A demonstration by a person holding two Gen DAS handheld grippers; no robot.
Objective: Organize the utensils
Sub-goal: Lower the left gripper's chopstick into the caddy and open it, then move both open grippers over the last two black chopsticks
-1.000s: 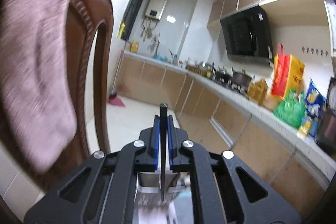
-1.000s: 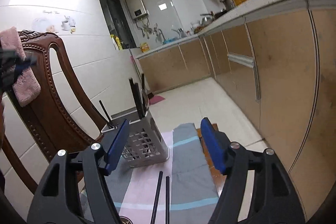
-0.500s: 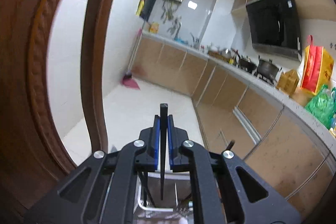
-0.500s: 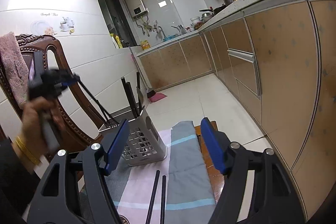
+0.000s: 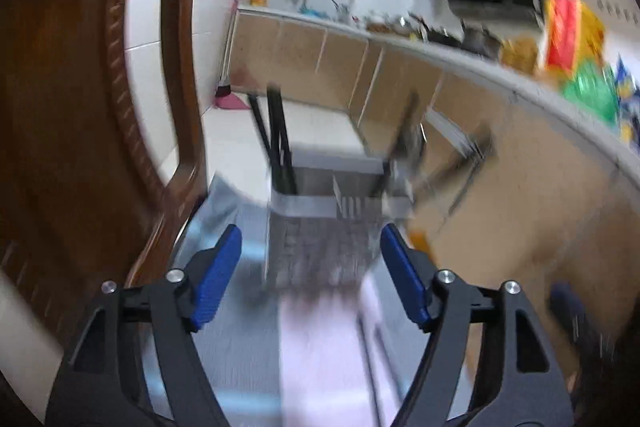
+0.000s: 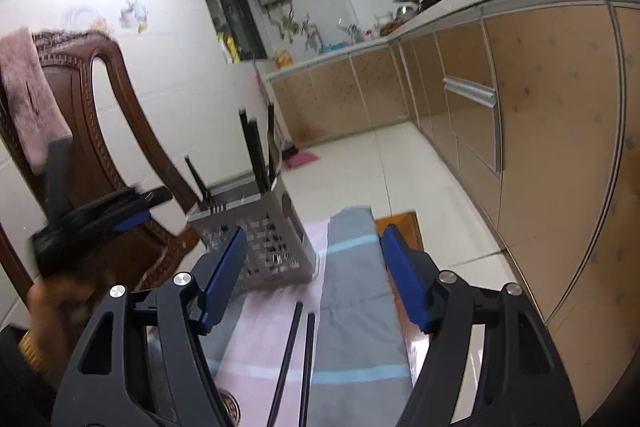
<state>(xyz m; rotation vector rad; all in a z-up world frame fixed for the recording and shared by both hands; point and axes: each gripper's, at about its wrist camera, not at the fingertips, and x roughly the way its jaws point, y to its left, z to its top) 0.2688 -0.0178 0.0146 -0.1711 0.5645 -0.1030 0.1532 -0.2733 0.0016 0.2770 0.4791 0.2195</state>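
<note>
A grey slotted basket (image 6: 288,227) stands on the striped cloth (image 6: 352,291) and holds several black chopsticks (image 6: 256,155) upright. Two more black chopsticks (image 6: 298,343) lie on the cloth just below my right gripper (image 6: 315,233), which is open and empty. My left gripper (image 5: 310,233) hovers low in front of the basket (image 5: 304,205); its jaws are opening and nothing is between them. The chopsticks in the basket (image 5: 276,131) are blurred there. In the right wrist view the left gripper (image 6: 148,207) shows as a blur left of the basket, held by a hand (image 6: 52,303).
A carved wooden chair (image 6: 104,131) with a pink towel (image 6: 28,99) stands close behind and left of the basket. Kitchen cabinets (image 6: 540,147) run along the right. The cloth covers a wooden stool whose corner (image 6: 400,223) shows at its far edge.
My left gripper came down from the chair back to the basket, and its jaws went from shut on a black chopstick to open and empty. The right gripper stayed in place.
</note>
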